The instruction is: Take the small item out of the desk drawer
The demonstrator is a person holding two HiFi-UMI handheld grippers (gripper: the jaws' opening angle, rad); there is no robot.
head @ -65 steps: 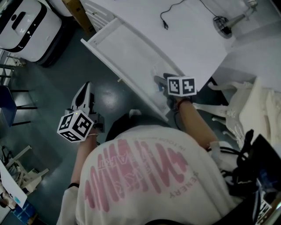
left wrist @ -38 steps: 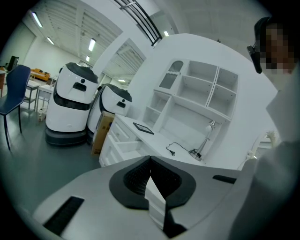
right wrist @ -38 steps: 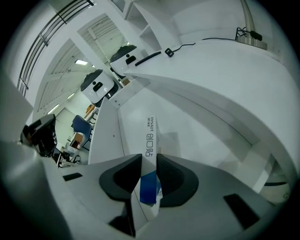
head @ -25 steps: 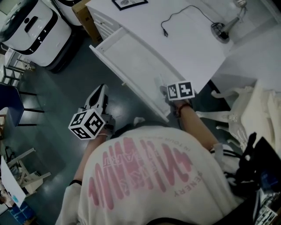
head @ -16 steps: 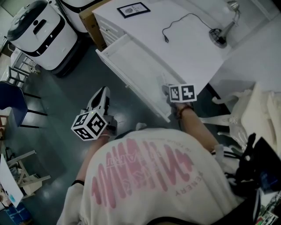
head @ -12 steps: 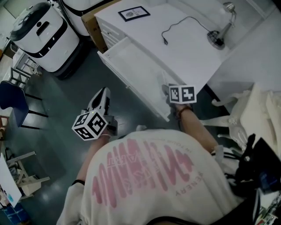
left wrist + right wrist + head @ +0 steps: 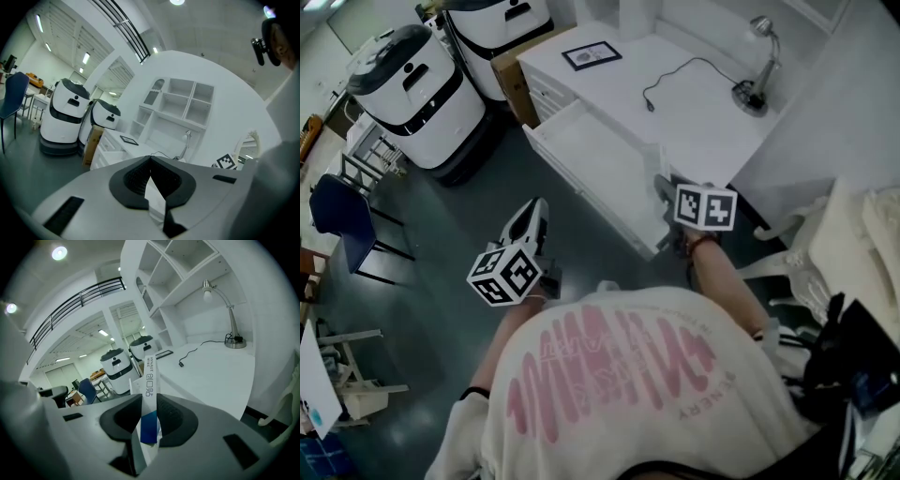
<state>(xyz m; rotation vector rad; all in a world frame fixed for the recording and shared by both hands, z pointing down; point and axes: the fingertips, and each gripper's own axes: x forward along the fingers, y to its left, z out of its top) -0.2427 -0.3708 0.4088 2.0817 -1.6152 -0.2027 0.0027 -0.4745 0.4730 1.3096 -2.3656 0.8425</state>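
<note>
small box [image 7: 150,380]: white with a blue end, clamped upright in the right gripper [image 7: 149,404], poking out past its tips
right gripper: jaws narrowed onto the box, over the near end of the open drawer [image 7: 591,159]
left gripper [image 7: 151,161]: tips together, empty, well left of the drawer
desk [image 7: 675,103]: ahead of the right gripper, lamp [image 7: 752,84] at the far end

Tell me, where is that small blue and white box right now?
In the right gripper view the box stands upright, pinched in the right tool, by the near end of the open drawer.
</note>
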